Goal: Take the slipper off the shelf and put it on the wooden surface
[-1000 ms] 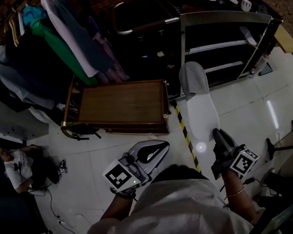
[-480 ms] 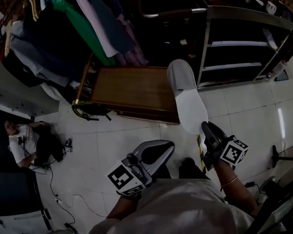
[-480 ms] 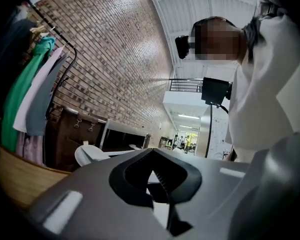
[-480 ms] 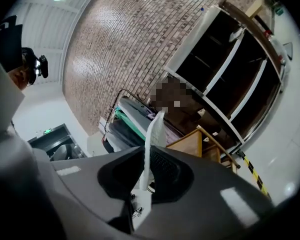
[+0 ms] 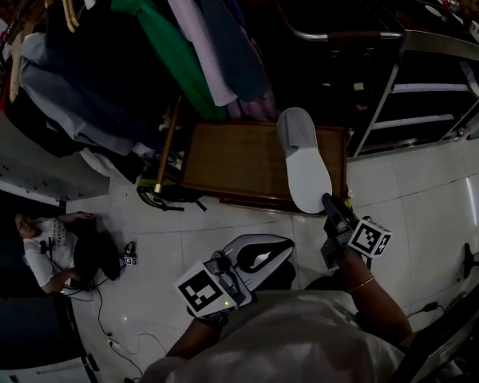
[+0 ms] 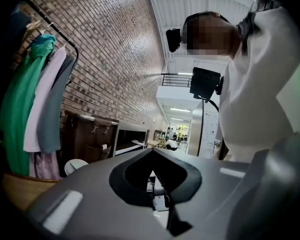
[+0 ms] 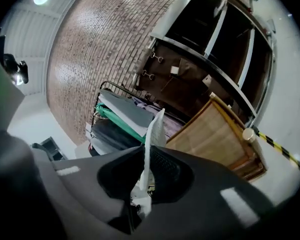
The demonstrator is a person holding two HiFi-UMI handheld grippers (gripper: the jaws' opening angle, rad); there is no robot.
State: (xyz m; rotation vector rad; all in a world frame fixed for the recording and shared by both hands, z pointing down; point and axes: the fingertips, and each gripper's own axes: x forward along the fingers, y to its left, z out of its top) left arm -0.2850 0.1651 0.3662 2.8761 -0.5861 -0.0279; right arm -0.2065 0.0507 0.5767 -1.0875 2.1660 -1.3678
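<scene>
As seen from the head view, two grippers were counted, one slipper, one wooden surface, one metal shelf; the white slipper (image 5: 302, 159) hung over the right end of the wooden surface (image 5: 238, 159), its near end caught in the right gripper (image 5: 329, 203); whether it touched the wood could not be told; the right forearm reached forward, the gripper pointing away from the body; the left gripper (image 5: 276, 250) sat low, close to the torso, angled to the right; the shelf (image 5: 431, 86) stood to the right of the wood, a rail of hung clothes (image 5: 152, 46) to its left; one person (image 5: 48, 250) sat on the floor, far left.

Left gripper view: jaws pressed together at the tips, nothing between them.

Right gripper view: jaws pinching the slipper, which rose edge-on from them; wood and shelf beyond.
</scene>
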